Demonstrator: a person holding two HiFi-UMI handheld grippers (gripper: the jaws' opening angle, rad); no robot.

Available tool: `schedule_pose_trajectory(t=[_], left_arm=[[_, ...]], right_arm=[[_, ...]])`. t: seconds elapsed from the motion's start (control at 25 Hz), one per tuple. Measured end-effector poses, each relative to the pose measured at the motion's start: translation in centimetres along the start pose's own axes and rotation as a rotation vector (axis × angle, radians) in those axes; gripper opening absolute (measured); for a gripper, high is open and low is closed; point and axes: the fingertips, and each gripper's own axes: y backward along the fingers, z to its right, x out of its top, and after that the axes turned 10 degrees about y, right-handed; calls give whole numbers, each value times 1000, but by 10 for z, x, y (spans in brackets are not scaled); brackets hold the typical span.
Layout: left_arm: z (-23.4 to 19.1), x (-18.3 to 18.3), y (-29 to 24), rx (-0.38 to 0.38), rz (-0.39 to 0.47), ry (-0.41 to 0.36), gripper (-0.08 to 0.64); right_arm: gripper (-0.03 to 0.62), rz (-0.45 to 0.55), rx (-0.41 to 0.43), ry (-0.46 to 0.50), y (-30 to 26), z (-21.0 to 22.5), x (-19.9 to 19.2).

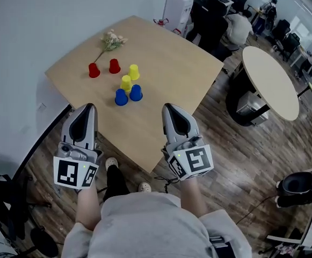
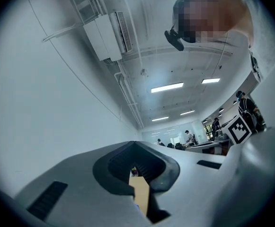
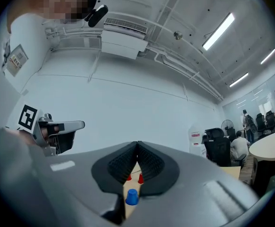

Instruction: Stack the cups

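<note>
Your fingers are pinched together and hold nothing, on both the left gripper (image 1: 89, 108) and the right gripper (image 1: 169, 107), which sit level across the lower middle of the head view. Just up-frame, between the two tips, stand the blue cups (image 1: 121, 97), each on end and seemingly mouth down. The left one is nearer your left gripper, the right one your right. Further up the table (image 1: 166, 58) come the yellow cups (image 1: 126, 83), then the red cups (image 1: 94, 70).
</note>
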Motion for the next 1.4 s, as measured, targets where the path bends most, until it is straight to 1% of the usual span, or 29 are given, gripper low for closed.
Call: schedule_pose_trajectory(t=[0.16, 0.4, 0.56, 0.72, 0.96, 1.12, 1.4], left_arm=[[-24, -9, -23, -42, -18, 16, 0], [-75, -25, -56, -95, -56, 48, 0], [-111, -32, -78, -139, -69, 62, 0], [-134, -42, -99, -190, -89, 78, 0], [-151, -75, -121, -264, -158, 104, 0], [-154, -103, -129, -313, -214, 121, 0], [-150, -171, -133, -400, -342, 128, 0]], right_arm=[[11, -23, -44, -10, -26, 5, -11], [11, -56, -112, -21, -76, 4, -28], [11, -76, -145, -11, -112, -1, -40], [11, -106, -186, -13, -137, -4, -52], [11, -181, -270, -35, -154, -3, -82], [11, -236, -312, -52, -158, -4, -103], [11, -339, -382, -115, -159, -7, -151]])
